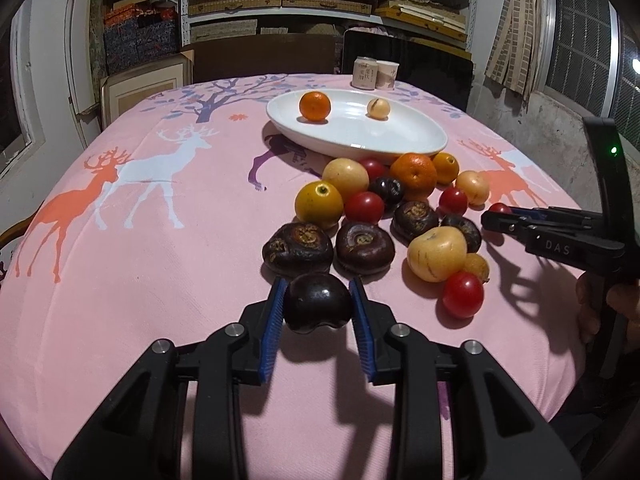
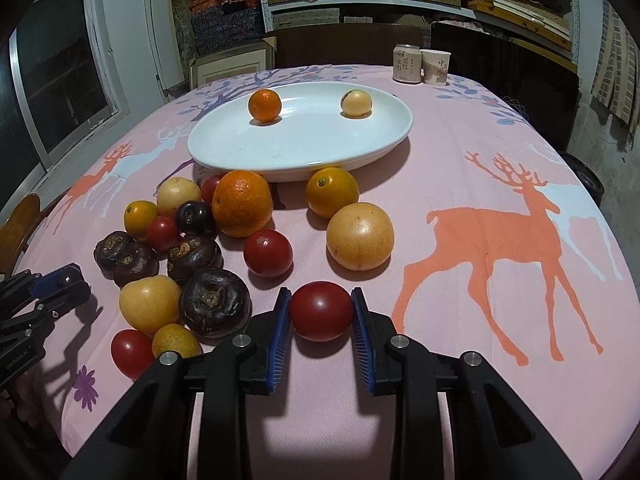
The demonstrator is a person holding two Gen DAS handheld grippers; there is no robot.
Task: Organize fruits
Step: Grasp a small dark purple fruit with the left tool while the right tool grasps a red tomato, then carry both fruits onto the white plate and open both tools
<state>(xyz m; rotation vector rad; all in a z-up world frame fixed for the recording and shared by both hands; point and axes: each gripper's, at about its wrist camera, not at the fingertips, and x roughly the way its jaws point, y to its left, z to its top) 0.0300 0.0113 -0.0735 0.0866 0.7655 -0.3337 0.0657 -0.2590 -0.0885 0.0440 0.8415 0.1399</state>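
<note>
Near the table's front edge: left gripper clamped on a dark water chestnut; right gripper clamped on a red tomato. Toward the far edge: white plate bearing an orange and a pale yellow fruit; loose fruit pile lay between.

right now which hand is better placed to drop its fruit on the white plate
Probably the right: its gripper grips a cherry tomato with a clearer run to the white plate. The left gripper, holding a water chestnut, sits behind the fruit pile.
</note>
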